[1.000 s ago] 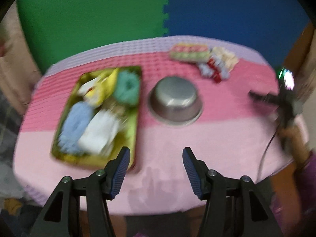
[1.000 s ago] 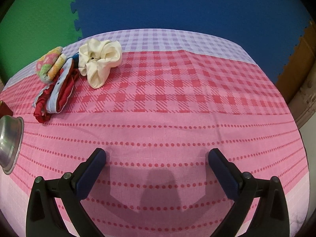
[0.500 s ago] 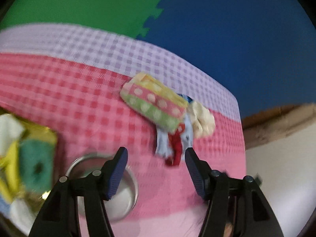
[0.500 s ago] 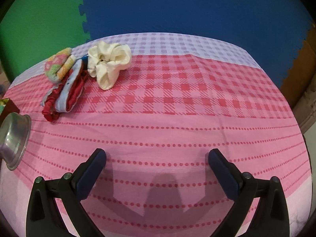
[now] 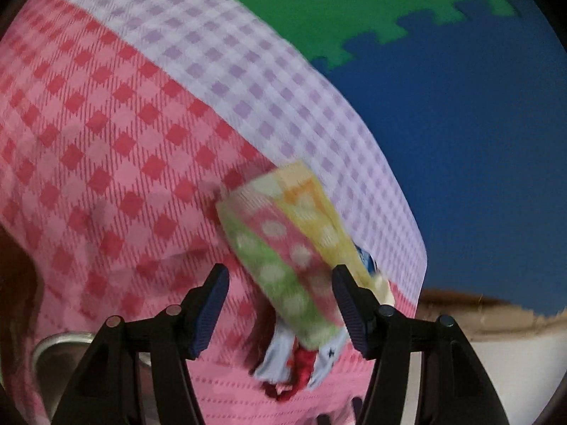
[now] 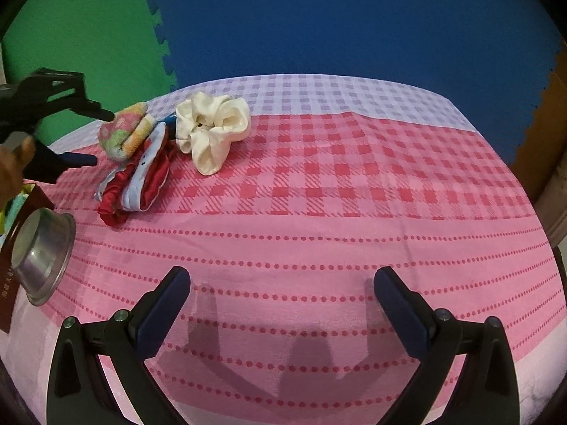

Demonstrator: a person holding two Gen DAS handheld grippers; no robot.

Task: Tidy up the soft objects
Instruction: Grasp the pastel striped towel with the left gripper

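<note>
A folded polka-dot cloth [image 5: 294, 248] in green, pink and yellow lies on the pink checked tablecloth [image 5: 106, 141], partly between the open jaws of my left gripper [image 5: 280, 308]. A red, white and blue scrunchie [image 5: 294, 364] lies under it. In the right wrist view the left gripper [image 6: 102, 138] straddles the same cloth [image 6: 124, 131], beside the red scrunchie [image 6: 141, 180] and a cream scrunchie [image 6: 212, 131]. My right gripper [image 6: 283, 301] is open and empty above the tablecloth.
An upturned steel bowl [image 6: 42, 251] stands at the left, also at the lower left in the left wrist view [image 5: 53, 357]. A tray corner with soft items [image 6: 14, 209] shows behind it. Green and blue foam mats [image 6: 319, 17] form the backdrop.
My left gripper has swung from over the tray and bowl toward the pile and closed in on the polka-dot cloth, now between its open jaws. The right gripper drew back slightly.
</note>
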